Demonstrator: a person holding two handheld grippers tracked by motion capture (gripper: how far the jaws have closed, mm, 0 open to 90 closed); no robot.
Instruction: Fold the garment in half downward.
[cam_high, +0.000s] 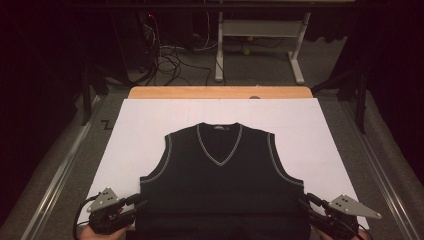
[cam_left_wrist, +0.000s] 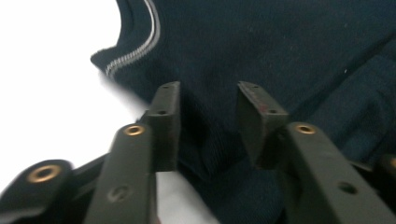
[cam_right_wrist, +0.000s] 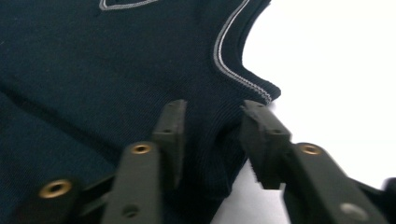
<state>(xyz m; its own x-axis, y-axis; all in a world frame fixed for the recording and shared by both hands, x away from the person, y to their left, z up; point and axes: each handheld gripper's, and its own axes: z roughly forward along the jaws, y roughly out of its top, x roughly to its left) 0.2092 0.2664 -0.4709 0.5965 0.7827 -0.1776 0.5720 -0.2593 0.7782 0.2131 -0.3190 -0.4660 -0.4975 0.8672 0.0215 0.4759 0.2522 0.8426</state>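
The high view is dim around its edges: the floor and the room behind fall into near black, while light from above picks out the white sheet (cam_high: 150, 135) on the bench. The vest (cam_high: 220, 175) reads as a flat dark shape with little fold detail (its pale trim is the clearest line). The picture is soft and slightly grainy. In the left gripper view the sheet (cam_left_wrist: 51, 84) is blown out to pure white, and the vest's edge (cam_left_wrist: 121, 88) smears where it meets that glare. The near jaws are out of focus in both gripper views. In the right gripper view the knit (cam_right_wrist: 116, 70) shows sharper ribbing, against another overexposed white patch (cam_right_wrist: 336, 70).
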